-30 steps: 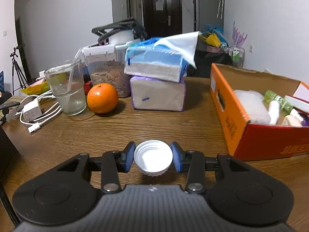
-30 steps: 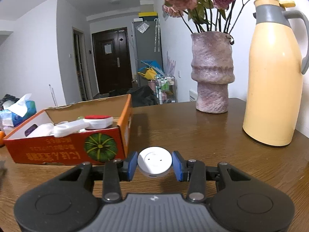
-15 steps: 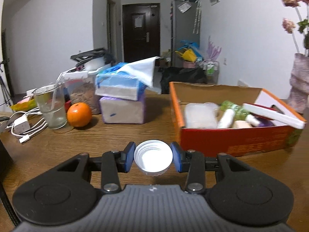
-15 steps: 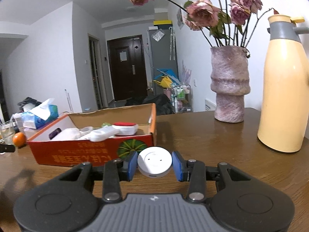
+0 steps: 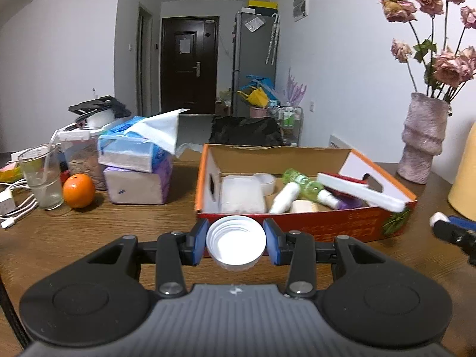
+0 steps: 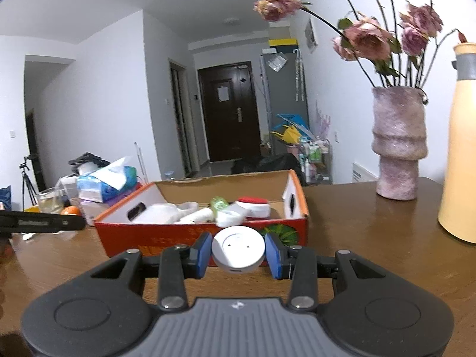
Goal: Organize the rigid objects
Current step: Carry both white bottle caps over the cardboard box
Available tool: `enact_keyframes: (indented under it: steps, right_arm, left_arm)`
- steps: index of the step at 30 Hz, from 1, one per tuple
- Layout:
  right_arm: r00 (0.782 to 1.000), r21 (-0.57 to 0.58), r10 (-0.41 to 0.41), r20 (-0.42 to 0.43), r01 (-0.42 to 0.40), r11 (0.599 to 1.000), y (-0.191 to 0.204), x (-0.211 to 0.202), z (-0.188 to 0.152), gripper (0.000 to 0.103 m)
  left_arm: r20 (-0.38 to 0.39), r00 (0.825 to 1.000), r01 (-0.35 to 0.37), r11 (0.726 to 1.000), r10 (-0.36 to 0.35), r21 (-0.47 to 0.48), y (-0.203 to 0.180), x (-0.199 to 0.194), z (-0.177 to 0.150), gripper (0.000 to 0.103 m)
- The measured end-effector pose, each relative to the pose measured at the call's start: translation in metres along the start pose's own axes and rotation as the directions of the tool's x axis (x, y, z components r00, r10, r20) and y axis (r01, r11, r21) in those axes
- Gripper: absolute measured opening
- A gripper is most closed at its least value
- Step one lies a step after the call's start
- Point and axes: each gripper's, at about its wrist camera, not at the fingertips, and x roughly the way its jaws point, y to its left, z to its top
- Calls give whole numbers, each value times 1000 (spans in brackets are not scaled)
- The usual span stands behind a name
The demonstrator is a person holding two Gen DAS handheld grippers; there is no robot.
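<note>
Left wrist: orange (image 5: 78,190) — right wrist: disc (image 6: 238,249)

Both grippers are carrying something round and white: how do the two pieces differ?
The cap in the left gripper is hollow, open side up, ribbed at its rim. The disc in the right gripper is closed, smooth, domed, with two small dots. Both are white, round and clamped before the box.

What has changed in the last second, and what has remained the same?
Both views have swung toward the orange box, which now sits centred ahead of each gripper. The right gripper has come into the left wrist view. Nothing was taken or released: the left gripper still clamps the white cap, and the right still clamps the white round device.
</note>
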Motion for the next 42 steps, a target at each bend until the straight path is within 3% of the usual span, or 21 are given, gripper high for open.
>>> enact_keyframes:
  steps: [19,42]
  right_arm:
    - [997,-23,56,45,-55,998,27,17,20,38]
    - [997,-24,51,58,-49,998,38,79,43,38]
  left_arm:
    - [47,999,5,999,-3,-47,-22,12,25,41]
    - [75,996,-35,997,41,-72,-28,59,53,41]
